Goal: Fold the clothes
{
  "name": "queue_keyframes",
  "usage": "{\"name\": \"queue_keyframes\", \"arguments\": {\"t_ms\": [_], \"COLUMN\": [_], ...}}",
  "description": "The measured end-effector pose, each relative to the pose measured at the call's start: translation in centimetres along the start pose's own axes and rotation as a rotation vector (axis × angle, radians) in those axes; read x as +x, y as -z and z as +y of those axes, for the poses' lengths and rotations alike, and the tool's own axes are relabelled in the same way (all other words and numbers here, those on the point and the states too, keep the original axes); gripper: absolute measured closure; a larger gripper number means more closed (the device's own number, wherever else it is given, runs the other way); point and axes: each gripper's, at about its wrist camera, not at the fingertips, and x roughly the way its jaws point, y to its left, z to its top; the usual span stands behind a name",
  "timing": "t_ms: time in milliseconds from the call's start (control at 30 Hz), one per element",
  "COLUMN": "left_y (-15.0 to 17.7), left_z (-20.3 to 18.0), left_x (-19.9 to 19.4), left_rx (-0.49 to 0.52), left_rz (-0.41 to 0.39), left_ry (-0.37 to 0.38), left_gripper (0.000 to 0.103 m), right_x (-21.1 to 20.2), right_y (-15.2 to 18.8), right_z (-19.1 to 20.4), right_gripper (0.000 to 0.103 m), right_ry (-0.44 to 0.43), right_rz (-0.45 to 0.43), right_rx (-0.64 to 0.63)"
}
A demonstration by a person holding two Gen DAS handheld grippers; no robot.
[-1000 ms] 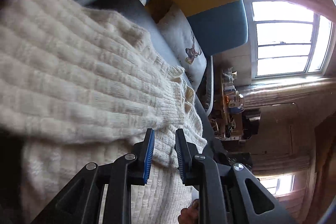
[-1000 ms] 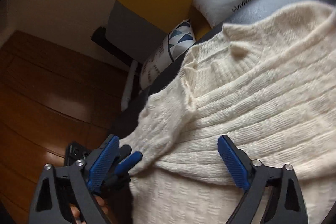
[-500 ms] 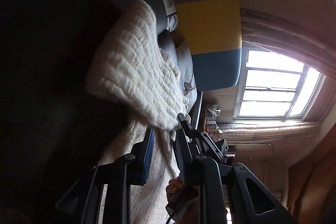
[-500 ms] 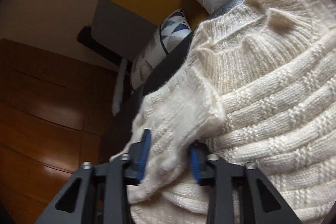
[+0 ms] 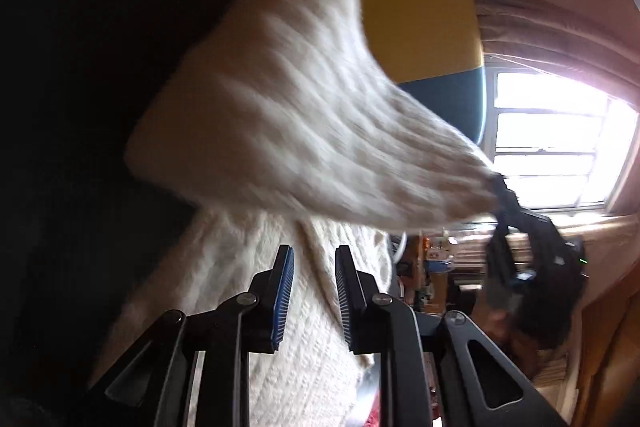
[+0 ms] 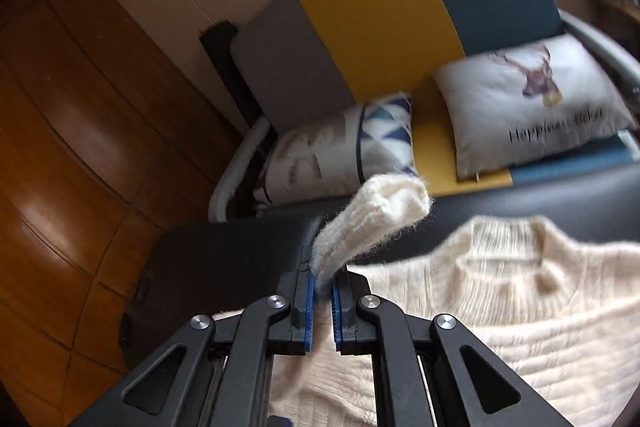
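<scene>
Right wrist view: we see our right gripper (image 6: 321,281) clenched on the cuff end of the cream sweater's sleeve (image 6: 376,219), the blue pads pressing the knit from both sides.
Sleeve: it rises out of the jaws and curls over above the dark seat (image 6: 224,259).
Sweater (image 6: 520,307): its body lies spread on that dark seat, collar toward the cushions.
Left wrist view: our left gripper (image 5: 314,291) hangs over the sweater's body (image 5: 304,347), jaws partly apart; we cannot tell whether the pads touch the knit between them.
Lifted sleeve from the left: the sleeve (image 5: 304,115) stretches, blurred, across the view to the right gripper (image 5: 505,193), which pinches its end in front of the window (image 5: 560,139).
Background: a deer-print pillow (image 6: 532,99) and a triangle-print pillow (image 6: 344,147) lean against a grey, yellow and teal backrest (image 6: 380,27); wooden floor (image 6: 80,147) lies beside the seat.
</scene>
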Motion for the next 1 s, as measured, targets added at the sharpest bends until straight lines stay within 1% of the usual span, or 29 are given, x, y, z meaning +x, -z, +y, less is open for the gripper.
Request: {"name": "queue_keyframes", "arguments": {"t_ms": [133,233,267,333,400,500,567,633,700,767,833,867,900,933,967,1000], "left_y": [-0.6,-0.7,-0.6,-0.3,0.0,0.3,0.5,0.7,1.1,1.6,1.8,1.9,2.0,2.1,2.1,2.0], "left_z": [0.1,0.9,1.0,1.0,1.0,1.2,1.4,1.8,2.7,3.4,3.5,3.4,3.4,3.3,3.1,2.5], "left_x": [-0.1,0.0,0.0,0.0,-0.1,-0.3,-0.5,-0.9,-1.6,-2.6,-3.1,-3.3,-3.4,-3.6,-3.8,-3.7], "left_rx": [-0.006,-0.025,-0.019,0.01,0.032,0.028,0.022,-0.009,-0.06,-0.096,-0.107,-0.109,-0.111,-0.113,-0.112,-0.105], "left_rz": [-0.054,-0.061,-0.062,-0.066,-0.066,-0.059,-0.053,-0.037,-0.03,-0.046,-0.055,-0.058,-0.06,-0.063,-0.066,-0.07], "left_ry": [-0.03,-0.06,-0.069,-0.083,-0.094,-0.092,-0.087,-0.053,-0.005,0.029,0.046,0.053,0.06,0.067,0.078,0.089], "left_gripper": [0.084,0.085,0.087,0.089,0.089,0.089,0.089,0.087,0.083,0.083,0.082,0.082,0.082,0.082,0.082,0.08], "right_x": [-3.7,-6.6,-7.6,-9.1,-9.9,-10.2,-9.9,-10.3,-10.2,-10.3,-10.3,-10.3,-10.5,-10.6,-10.7,-10.7], "right_y": [-2.5,-2.8,-2.6,-1.1,1.1,5.1,7.7,9.9,11.5,12.4,13.0,13.2,13.5,13.7,13.7,13.7], "right_z": [-0.6,-3.3,-4.6,-8.0,-11.8,-17.4,-20.5,-22.7,-23.9,-24.7,-25.3,-25.6,-25.9,-26.2,-26.4,-26.6], "right_gripper": [0.095,0.095,0.095,0.095,0.095,0.095,0.095,0.095,0.095,0.094,0.094,0.09,0.082,0.078,0.068,0.055], "right_ry": [0.005,0.031,0.043,0.067,0.111,0.168,0.188,0.196,0.197,0.178,0.15,0.13,0.091,0.05,-0.001,-0.051], "right_rz": [-0.084,-0.138,-0.151,-0.156,-0.144,-0.107,-0.083,-0.072,-0.065,-0.065,-0.067,-0.07,-0.078,-0.089,-0.112,-0.135], "right_rx": [-0.018,0.017,0.038,0.101,0.175,0.308,0.39,0.449,0.476,0.488,0.501,0.512,0.539,0.566,0.599,0.631]}}
